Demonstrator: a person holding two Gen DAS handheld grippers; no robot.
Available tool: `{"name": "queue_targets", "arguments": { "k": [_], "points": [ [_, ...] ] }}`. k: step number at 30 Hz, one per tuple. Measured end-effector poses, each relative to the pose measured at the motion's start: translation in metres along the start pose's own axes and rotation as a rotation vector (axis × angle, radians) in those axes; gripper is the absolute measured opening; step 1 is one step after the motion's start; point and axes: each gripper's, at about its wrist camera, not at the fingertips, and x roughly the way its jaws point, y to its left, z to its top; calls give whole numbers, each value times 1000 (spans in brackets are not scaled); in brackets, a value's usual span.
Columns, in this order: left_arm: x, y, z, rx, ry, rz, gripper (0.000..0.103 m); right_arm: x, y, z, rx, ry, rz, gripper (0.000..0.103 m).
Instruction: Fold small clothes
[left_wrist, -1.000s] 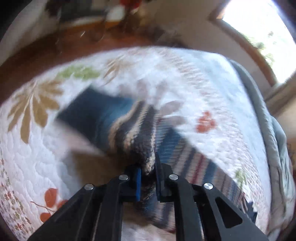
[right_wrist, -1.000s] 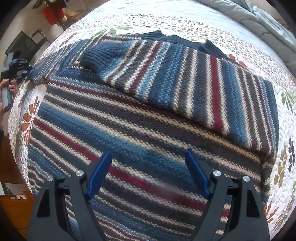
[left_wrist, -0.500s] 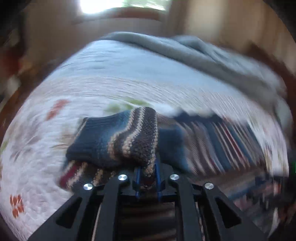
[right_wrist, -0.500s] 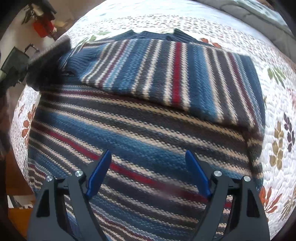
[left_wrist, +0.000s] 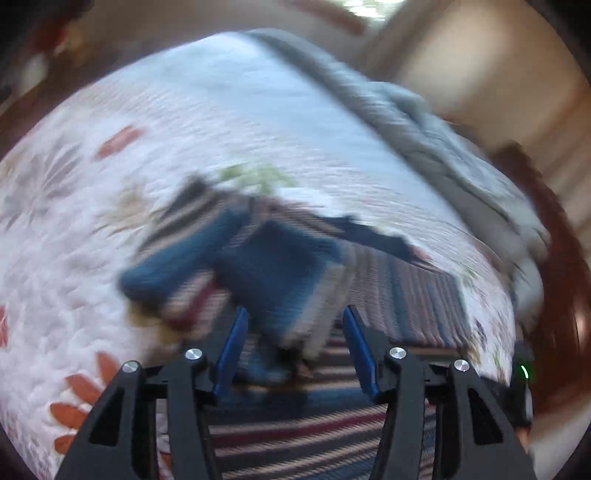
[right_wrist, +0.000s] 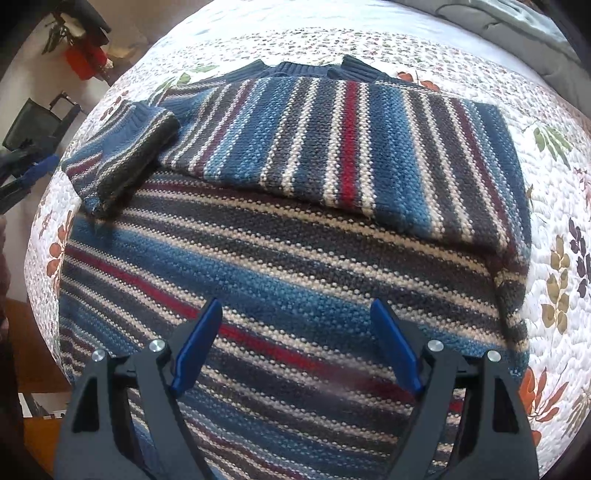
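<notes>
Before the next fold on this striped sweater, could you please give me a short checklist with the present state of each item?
1. Left sleeve laid across the sweater body: not ok; it lies bunched at the left edge, mostly beside the body.
2. Left gripper clear of the sleeve: cannot tell; its jaws are opening, and the blur hides whether knit is between them.
3. Right sleeve folded flat across the chest: ok.
4. Right gripper open and empty: ok; it hovers over the lower body.
5. Quilt flat beside the sweater: ok.
</notes>
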Motion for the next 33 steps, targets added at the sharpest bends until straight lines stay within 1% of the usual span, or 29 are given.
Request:
{"name": "queue_targets", "arguments": {
  "k": [3, 5, 6, 7, 9, 10, 12, 13, 14, 16, 17, 18, 20, 21, 22, 24, 25, 27, 28, 29, 31, 32, 33],
  "points": [
    [23, 17, 8, -103, 85, -27, 53, 3, 3, 1, -11, 2, -8, 83],
    [35, 15, 8, -101, 100, -30, 53, 5, 4, 0, -19, 5, -17, 83],
    [41, 16, 10, -95, 110, -19, 53, 6, 4, 0, -23, 8, -20, 83],
    [52, 14, 12, -97, 136, 11, 53, 7, 4, -1, -26, 10, -21, 83],
    [70, 18, 12, -139, 185, 66, 53, 7, 3, -1, -32, 12, -25, 83],
    [80, 22, 13, -166, 202, 73, 53, 7, 2, -1, -34, 11, -27, 83],
    [89, 27, 13, -205, 210, 76, 53, 5, -1, -2, -38, 5, -38, 83],
    [91, 26, 14, -214, 202, 71, 49, 5, -3, -3, -38, 5, -41, 84],
    [90, 23, 16, -212, 180, 65, 34, 5, -5, -4, -37, 6, -41, 84],
    [90, 18, 16, -208, 158, 47, 19, 8, -11, -7, -27, 12, -41, 84],
    [88, 14, 16, -211, 138, 29, 16, 8, -13, -9, -23, 14, -41, 84],
    [84, 8, 15, -209, 116, 19, 15, 9, -15, -10, -18, 15, -40, 84],
    [77, -14, 13, -158, 56, 14, 14, 6, -19, -14, -10, 12, -37, 84],
    [71, -30, 11, -107, 16, 13, 14, 5, -21, -16, -6, 9, -35, 84],
    [65, -50, 7, -34, -20, 17, 14, 3, -24, -17, -1, 5, -32, 84],
    [63, -87, -2, 94, -45, 4, 14, -1, -28, -20, 11, 1, -32, 84],
    [65, -111, -13, 186, -25, -29, 14, -3, -31, -21, 16, -1, -33, 84],
    [70, -140, -31, 300, 44, -65, 18, -5, -36, -24, 27, -2, -38, 84],
    [74, -152, -44, 352, 90, -94, 24, -7, -38, -25, 33, -2, -39, 84],
    [79, -163, -59, 394, 167, -163, 29, -8, -42, -27, 40, -2, -39, 84],
    [80, -166, -75, 400, 244, -247, 32, -11, -48, -30, 54, -3, -38, 84],
    [77, -164, -81, 399, 268, -260, 33, -14, -51, -31, 59, -4, -36, 84],
    [74, -161, -84, 400, 268, -252, 34, -15, -53, -31, 64, -4, -33, 84]
  ]
}}
